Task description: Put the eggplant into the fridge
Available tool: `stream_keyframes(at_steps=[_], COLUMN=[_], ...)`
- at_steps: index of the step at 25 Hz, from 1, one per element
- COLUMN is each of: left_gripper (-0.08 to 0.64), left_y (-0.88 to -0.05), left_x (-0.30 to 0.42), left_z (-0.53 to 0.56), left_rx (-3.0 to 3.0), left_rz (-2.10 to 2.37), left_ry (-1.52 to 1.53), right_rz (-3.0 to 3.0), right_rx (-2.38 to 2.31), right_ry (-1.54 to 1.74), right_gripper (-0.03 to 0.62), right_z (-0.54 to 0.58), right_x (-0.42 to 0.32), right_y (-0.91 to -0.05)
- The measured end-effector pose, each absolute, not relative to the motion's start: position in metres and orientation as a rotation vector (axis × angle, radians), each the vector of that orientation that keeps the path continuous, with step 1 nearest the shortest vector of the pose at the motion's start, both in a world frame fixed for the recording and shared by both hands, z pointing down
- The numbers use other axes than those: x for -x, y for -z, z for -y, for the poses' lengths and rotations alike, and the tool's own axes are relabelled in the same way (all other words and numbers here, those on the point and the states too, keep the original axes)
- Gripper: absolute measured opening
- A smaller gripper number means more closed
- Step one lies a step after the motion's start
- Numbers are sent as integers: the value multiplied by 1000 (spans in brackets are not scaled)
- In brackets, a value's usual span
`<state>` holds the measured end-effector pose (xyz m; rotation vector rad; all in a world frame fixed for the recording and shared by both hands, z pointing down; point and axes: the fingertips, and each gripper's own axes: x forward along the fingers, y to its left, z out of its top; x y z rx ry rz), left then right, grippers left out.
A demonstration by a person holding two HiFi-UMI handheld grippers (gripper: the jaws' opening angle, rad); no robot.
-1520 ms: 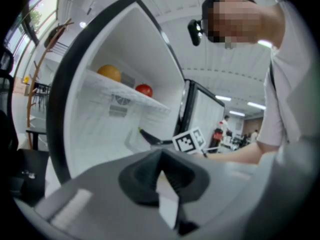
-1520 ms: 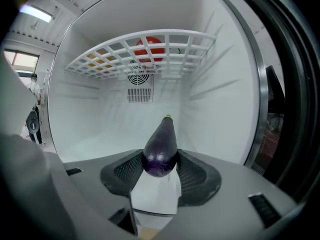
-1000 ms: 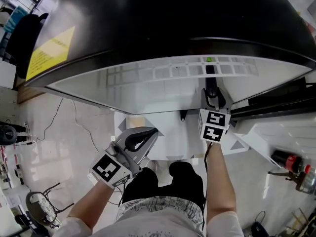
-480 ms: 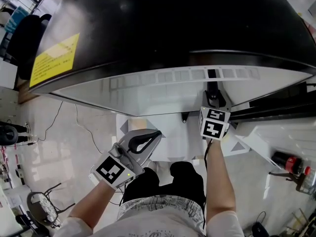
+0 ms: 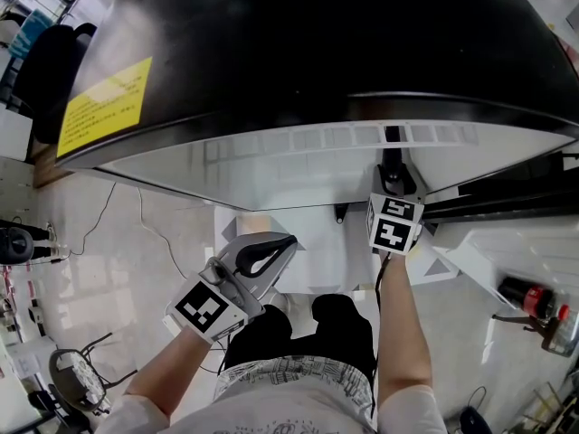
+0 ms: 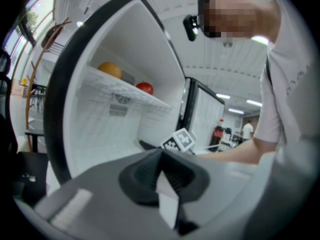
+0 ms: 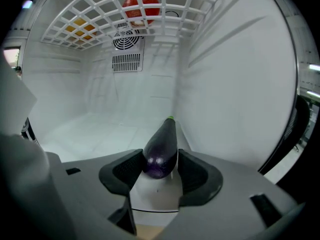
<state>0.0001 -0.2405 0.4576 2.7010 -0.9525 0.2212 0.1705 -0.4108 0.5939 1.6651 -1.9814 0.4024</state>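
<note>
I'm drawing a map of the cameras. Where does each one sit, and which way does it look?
Head view: on the person's head, looking steeply down over the fridge; forearms, left gripper and right gripper show.
Left gripper view: on the left gripper, outside, facing into the open fridge; its shut jaws and the person's arm show.
Right gripper view: on the right gripper, inside the fridge, facing its back wall; its opening jaws show, the eggplant between them.
Shared: both gripper views see the red fruit on the wire shelf.
</note>
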Motion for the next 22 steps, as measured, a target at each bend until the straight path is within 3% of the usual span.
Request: stream_keyframes(at_steps=[22], left_gripper=[8], left_y=[-425], left_x=[7], left_z=[220], left_rx=[-2724], left_rz=[987], left_ry=[-191], right_rz=[2044], right_rx=[-1687], right_ry=[-342], right_gripper=[235], right_z=[386], right_x=[-161], right_y=[-548])
